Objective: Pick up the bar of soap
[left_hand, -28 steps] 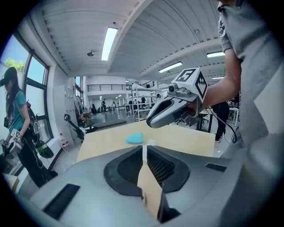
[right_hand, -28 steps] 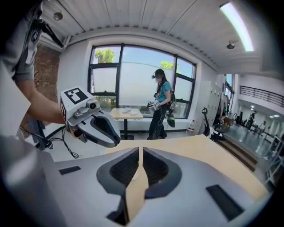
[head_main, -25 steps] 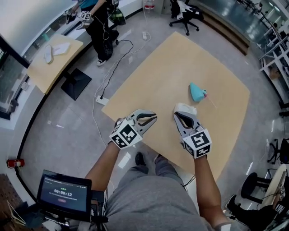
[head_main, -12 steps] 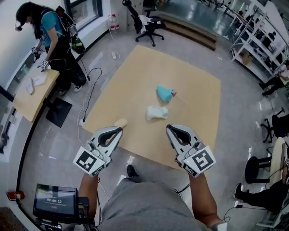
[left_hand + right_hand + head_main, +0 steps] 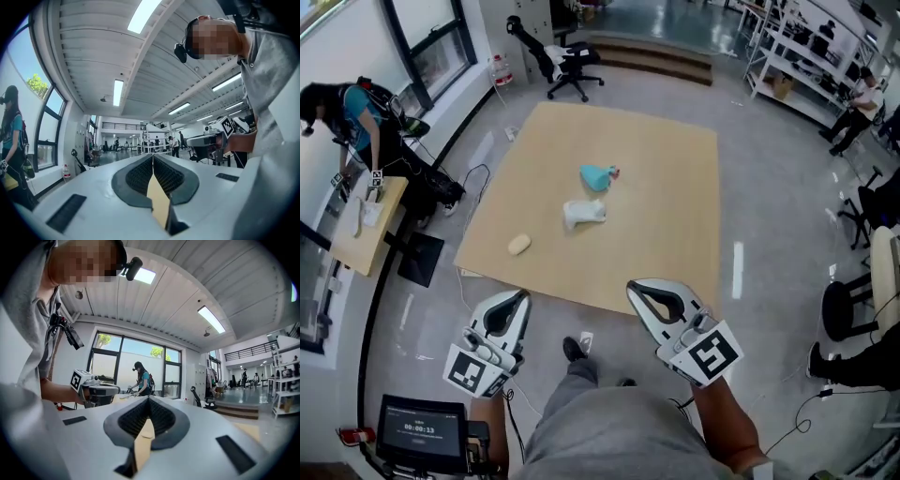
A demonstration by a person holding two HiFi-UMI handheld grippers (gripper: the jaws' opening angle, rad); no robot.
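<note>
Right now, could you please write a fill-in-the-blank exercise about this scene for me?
On the table lie ____ things. In the head view, the soap lies to the ____ of the white item. The left gripper and the right gripper both have their fingers ____.
Missing words: three; left; shut.

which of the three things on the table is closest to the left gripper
The pale beige bar of soap near the left edge of the table; the white thing and the teal thing lie farther in, toward the middle.

Bare table (image 5: 675,234) all round soap bar (image 5: 519,245); white object (image 5: 584,213), teal object (image 5: 598,175) well apart, farther in
</note>
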